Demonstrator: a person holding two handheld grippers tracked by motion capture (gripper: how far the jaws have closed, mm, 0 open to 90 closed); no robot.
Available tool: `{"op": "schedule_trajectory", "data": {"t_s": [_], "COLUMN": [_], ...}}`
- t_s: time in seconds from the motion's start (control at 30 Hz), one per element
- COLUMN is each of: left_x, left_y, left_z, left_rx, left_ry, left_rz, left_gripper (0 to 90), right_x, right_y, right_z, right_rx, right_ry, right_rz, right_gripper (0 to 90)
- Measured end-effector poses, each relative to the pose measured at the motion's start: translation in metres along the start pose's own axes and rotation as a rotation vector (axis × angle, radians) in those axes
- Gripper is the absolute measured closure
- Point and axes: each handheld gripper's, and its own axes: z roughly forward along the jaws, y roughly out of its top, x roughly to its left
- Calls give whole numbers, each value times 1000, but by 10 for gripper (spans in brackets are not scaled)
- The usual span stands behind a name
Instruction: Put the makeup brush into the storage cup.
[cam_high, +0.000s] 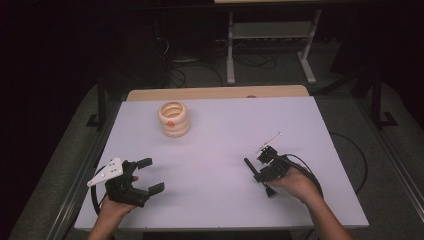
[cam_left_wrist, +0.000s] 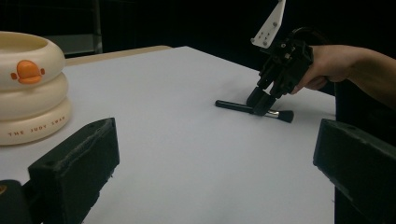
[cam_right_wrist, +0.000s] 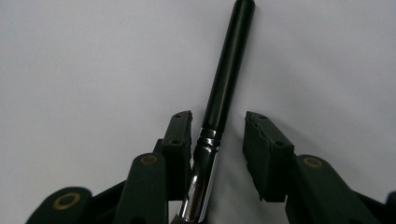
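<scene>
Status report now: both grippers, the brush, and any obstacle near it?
Right gripper astride brush, pads not pressing yet. Left gripper open, idle. Brush flat on table. Cream ring holder far off, nothing blocking.

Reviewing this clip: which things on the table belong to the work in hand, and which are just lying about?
In the job:
- black-handled makeup brush with chrome ferrule
- right claw, straddling the brush, a gap on one side

Lying about:
- cream stacked-ring plastic holder with an orange duck
- left claw, open, holding nothing

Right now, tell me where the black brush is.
The black brush lies flat on the white table, at the right of the high view, between the right tool's open jaws.
</scene>
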Motion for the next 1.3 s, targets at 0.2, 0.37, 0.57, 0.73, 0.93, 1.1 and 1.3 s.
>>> {"op": "schedule_trajectory", "data": {"t_s": [0.2, 0.37, 0.57, 0.73, 0.93, 1.1, 1.3], "left_x": [0, 0, 0, 0, 0, 0, 0], "left_y": [0, 0, 0, 0, 0, 0, 0], "left_z": [0, 0, 0, 0, 0, 0, -1], "left_rx": [1, -1, -3, -3, -4, -2, -3], "left_ry": [1, 0, 2, -1, 0, 1, 0], "left_rz": [1, 1, 1, 4, 2, 2, 2], "left_gripper": [0, 0, 0, 0, 0, 0, 0], "right_x": [0, 2, 1, 1, 2, 2, 2], "right_y": [0, 0, 1, 1, 1, 1, 1], "right_z": [0, 0, -1, -1, -1, 0, -1], "right_rx": [11, 18, 23, 32, 33, 33, 34], "right_ry": [-6, -23, -33, -45, -54, -67, -64], "right_rz": [-1, -13, -17, -26, -33, -37, -40], "right_gripper": [629, 659, 695, 717, 738, 767, 777]}}
